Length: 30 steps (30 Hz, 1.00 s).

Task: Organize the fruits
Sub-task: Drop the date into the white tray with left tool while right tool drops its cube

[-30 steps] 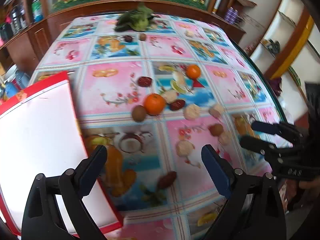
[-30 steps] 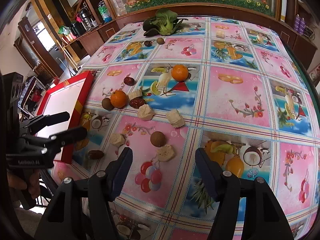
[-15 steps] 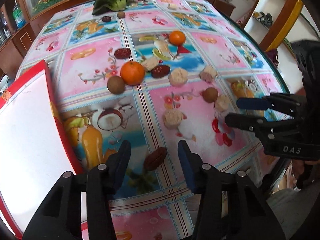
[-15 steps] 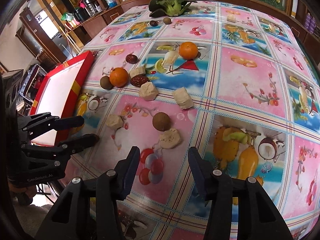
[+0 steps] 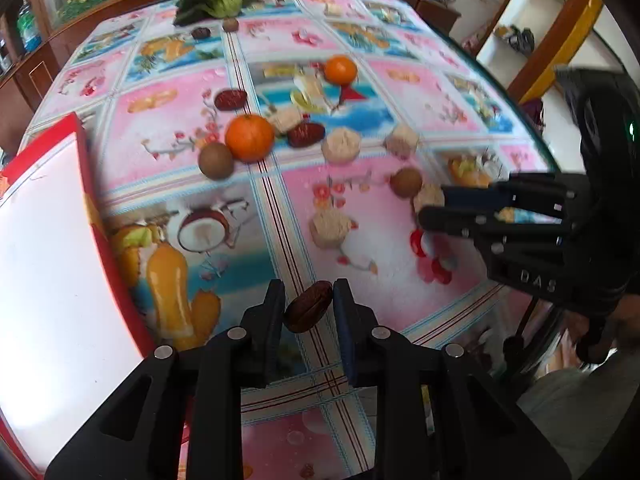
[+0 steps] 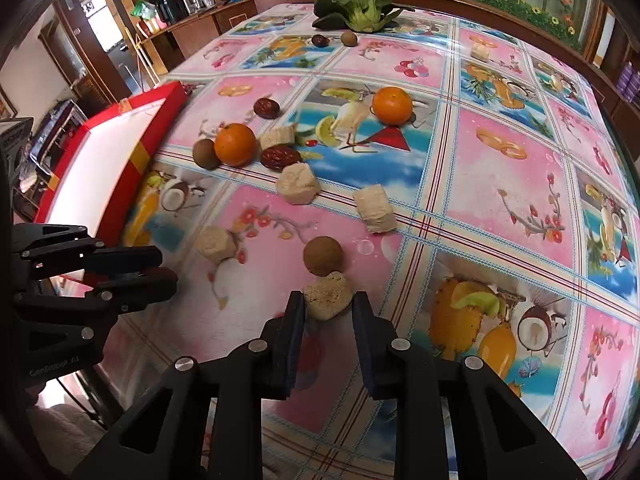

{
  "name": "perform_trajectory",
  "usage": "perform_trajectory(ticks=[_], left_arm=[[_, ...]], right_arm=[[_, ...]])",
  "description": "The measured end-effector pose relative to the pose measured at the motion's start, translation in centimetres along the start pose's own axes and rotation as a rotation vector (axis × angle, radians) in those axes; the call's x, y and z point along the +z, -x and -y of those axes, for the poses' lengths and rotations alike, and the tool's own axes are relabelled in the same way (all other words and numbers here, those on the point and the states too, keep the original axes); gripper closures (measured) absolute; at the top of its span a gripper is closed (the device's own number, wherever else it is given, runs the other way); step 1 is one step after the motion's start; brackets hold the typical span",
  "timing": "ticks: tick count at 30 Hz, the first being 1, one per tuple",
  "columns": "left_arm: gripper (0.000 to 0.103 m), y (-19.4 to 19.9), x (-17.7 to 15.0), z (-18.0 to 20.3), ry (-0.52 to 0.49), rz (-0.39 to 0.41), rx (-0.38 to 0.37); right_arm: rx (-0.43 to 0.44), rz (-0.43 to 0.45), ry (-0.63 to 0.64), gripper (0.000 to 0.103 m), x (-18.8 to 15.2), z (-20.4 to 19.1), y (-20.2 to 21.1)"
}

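Observation:
My left gripper (image 5: 308, 306) is shut on a dark brown date (image 5: 309, 307) near the table's front edge. My right gripper (image 6: 328, 306) is shut on a pale banana chunk (image 6: 327, 295), right in front of a brown round fruit (image 6: 322, 255). Two oranges (image 6: 235, 144) (image 6: 392, 105), more dates (image 6: 280, 157), a kiwi-like fruit (image 6: 205, 153) and several banana chunks (image 6: 298, 183) lie scattered mid-table. A red-rimmed white tray (image 5: 44, 240) lies to the left.
The table (image 6: 500, 168) has a glossy fruit-print cloth. A green leafy vegetable (image 6: 358, 6) with a date and a small brown fruit sits at the far edge. Wooden cabinets and shelves surround the table. The table's edge is close on the right in the left wrist view.
Both grippers moved forward and down and closed: the left onto the date, the right onto the banana chunk. One second ago both were wide open.

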<state>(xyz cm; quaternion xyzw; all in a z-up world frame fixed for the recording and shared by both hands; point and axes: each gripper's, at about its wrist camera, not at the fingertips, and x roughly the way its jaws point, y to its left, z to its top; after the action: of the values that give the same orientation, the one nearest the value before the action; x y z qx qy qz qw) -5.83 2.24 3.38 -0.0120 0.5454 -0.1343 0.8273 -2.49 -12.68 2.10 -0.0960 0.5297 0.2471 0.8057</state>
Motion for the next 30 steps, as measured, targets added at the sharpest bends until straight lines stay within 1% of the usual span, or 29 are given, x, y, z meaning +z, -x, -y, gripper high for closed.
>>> perform_trajectory(ticks=[3,6,11,14,16,19,21,22,24,27,30], left_arm=[[0.081,1.5,0.2,-1.2,0.058,0.044,-0.004],[0.081,3.1,-0.1,-3.4,0.138,0.085,0.007],[0.081,5.8,-2.3,-7.9,0.278,0.14,0.065],[0.081,6.1,-4.4,-10.7,0.372,0.133,0.097],[0.081,5.9,-5.8,-12.0,0.415,0.12,0.106],[0.081,5.6,-6.9,-12.3,0.423,0.1,0.11],[0.081,5.0,-7.6,-12.1,0.416,0.07,0.11],[0.081,4.7,-7.9,-12.1,0.416,0.055,0.107],[0.081,4.9,-8.4,-11.8,0.4,0.061,0.108],[0.081,5.4,-9.1,-12.1,0.406,0.065,0.095],[0.081,5.6,-9.3,-12.3,0.41,0.071,0.086]], right_arm=[[0.015,0.022,0.025,0.078,0.3,-0.7,1.0],[0.046,0.047,0.068,0.078,1.1,-2.1,1.9],[0.112,0.072,0.161,0.078,2.9,-5.4,2.3],[0.157,0.069,0.21,0.079,4.1,-7.8,1.8],[0.199,0.057,0.237,0.079,5.0,-9.6,1.2],[0.28,0.035,0.275,0.079,6.3,-12.6,0.3],[0.33,0.015,0.311,0.079,7.0,-14.9,-0.5],[0.34,0.007,0.324,0.079,7.2,-15.8,-0.8],[0.359,-0.014,0.352,0.079,7.6,-17.6,-1.7],[0.367,-0.041,0.382,0.079,7.8,-19.4,-2.9],[0.359,-0.051,0.426,0.079,7.5,-20.9,-3.7]])
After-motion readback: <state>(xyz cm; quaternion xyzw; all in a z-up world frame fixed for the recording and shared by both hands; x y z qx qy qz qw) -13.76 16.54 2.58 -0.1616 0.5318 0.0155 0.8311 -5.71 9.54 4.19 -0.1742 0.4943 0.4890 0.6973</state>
